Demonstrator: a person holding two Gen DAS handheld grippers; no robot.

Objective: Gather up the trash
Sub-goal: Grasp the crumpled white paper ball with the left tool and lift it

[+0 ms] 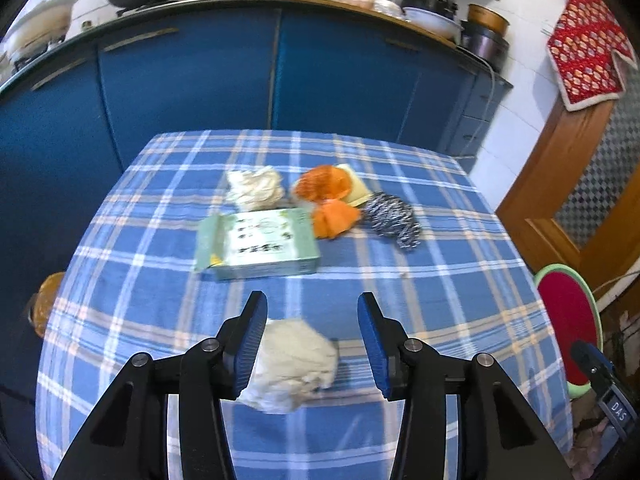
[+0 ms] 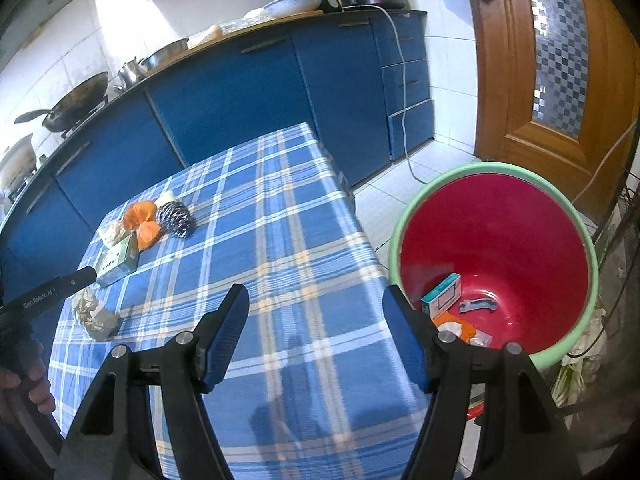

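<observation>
A crumpled white paper ball (image 1: 294, 364) lies on the blue plaid tablecloth (image 1: 440, 280) between the fingers of my left gripper (image 1: 312, 300). It rests against the left pad, and a gap shows at the right pad. The right wrist view shows the same ball (image 2: 96, 316) on the table by the left gripper's finger (image 2: 76, 278). My right gripper (image 2: 315, 294) stands open and empty over the table's right edge. Beside it is a red bin with a green rim (image 2: 496, 168). Farther back lie a green box (image 1: 264, 242), more white paper (image 1: 256, 188), orange scraps (image 1: 334, 220) and a steel scrubber (image 1: 394, 216).
The bin holds a teal box (image 2: 442, 294), a blue item (image 2: 478, 305) and orange and white scraps (image 2: 456, 326). Blue cabinets (image 1: 192, 80) stand behind the table and a wooden door (image 2: 520, 80) to the right. A cable (image 2: 404, 128) hangs to the floor. A hand (image 2: 24, 376) grips the left tool.
</observation>
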